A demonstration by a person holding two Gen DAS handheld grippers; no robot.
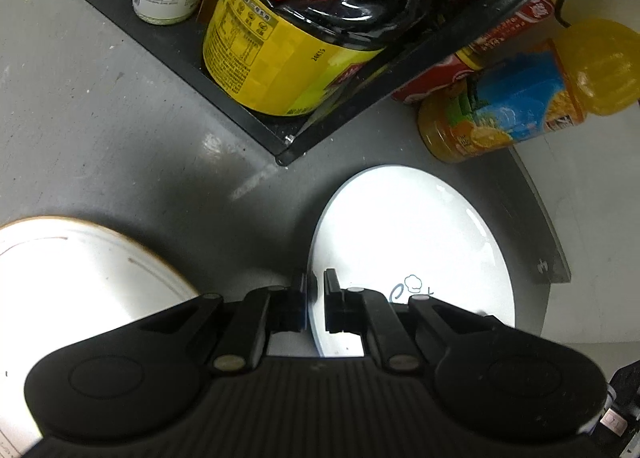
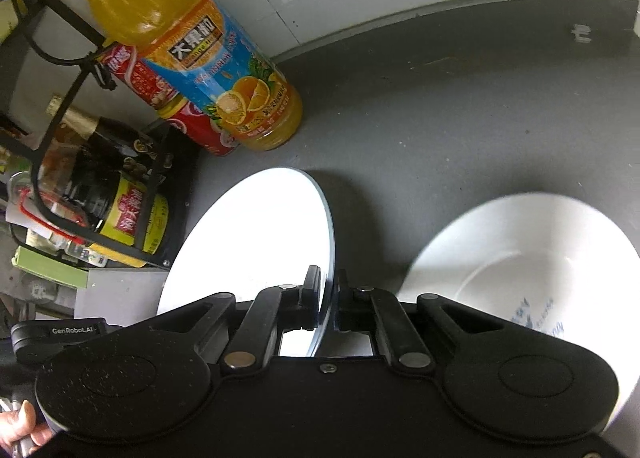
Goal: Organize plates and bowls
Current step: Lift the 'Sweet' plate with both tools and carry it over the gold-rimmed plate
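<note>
My left gripper (image 1: 316, 300) is clamped on the left rim of the round white glazed plate (image 1: 408, 242), my right gripper (image 2: 329, 298) on the opposite rim of the same plate (image 2: 256, 242); plate held tilted, its far edge over the dark grey counter (image 2: 440, 117). Second white plate with a brown rim (image 1: 80, 270) lies on the counter to the left; a deep white bowl with blue lettering (image 2: 520, 258) to the right. Beyond: black wire rack (image 1: 224, 105) holding a yellow-labelled dark jar (image 1: 280, 57); orange juice bottle (image 2: 192, 57) standing just beside it.
</note>
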